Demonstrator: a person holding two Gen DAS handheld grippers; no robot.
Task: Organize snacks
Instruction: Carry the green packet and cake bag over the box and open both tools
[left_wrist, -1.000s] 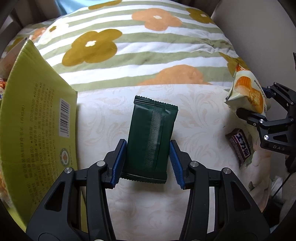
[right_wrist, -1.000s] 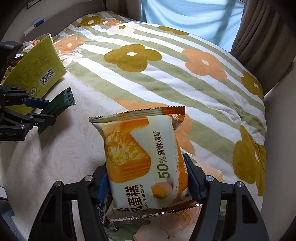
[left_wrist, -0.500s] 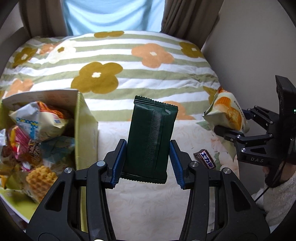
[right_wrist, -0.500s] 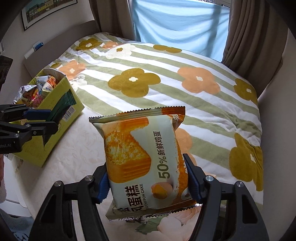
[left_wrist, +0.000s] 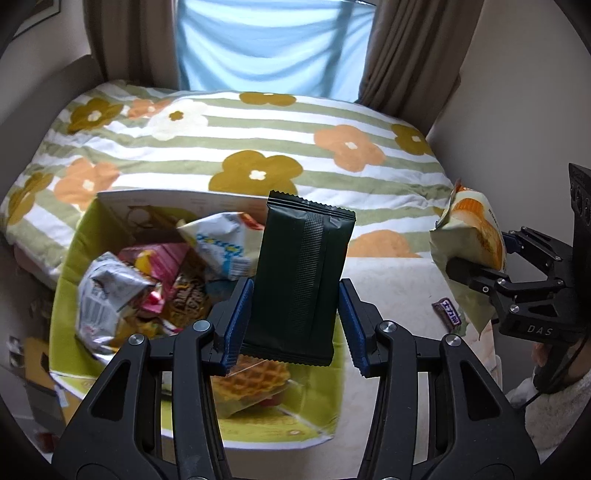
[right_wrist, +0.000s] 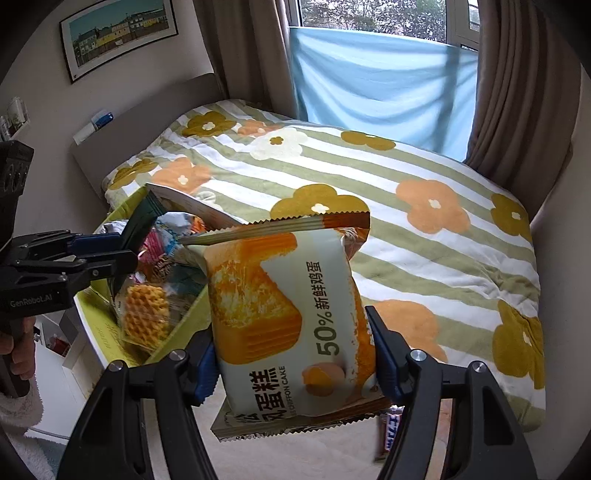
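Two snacks are off the bed, one in each of my tools. My left gripper (left_wrist: 291, 325) clamps a flat, matte dark green packet (left_wrist: 301, 280) with a crimped top edge, upright above the green cardboard box (left_wrist: 70, 266). My right gripper (right_wrist: 291, 354) grips a puffy, glossy chiffon cake bag (right_wrist: 284, 317), just right of the box. Crinkled wrappers and a waffle pack (left_wrist: 251, 380) fill the box. A small chocolate bar (left_wrist: 448, 312) lies right of the box, on the cream cover.
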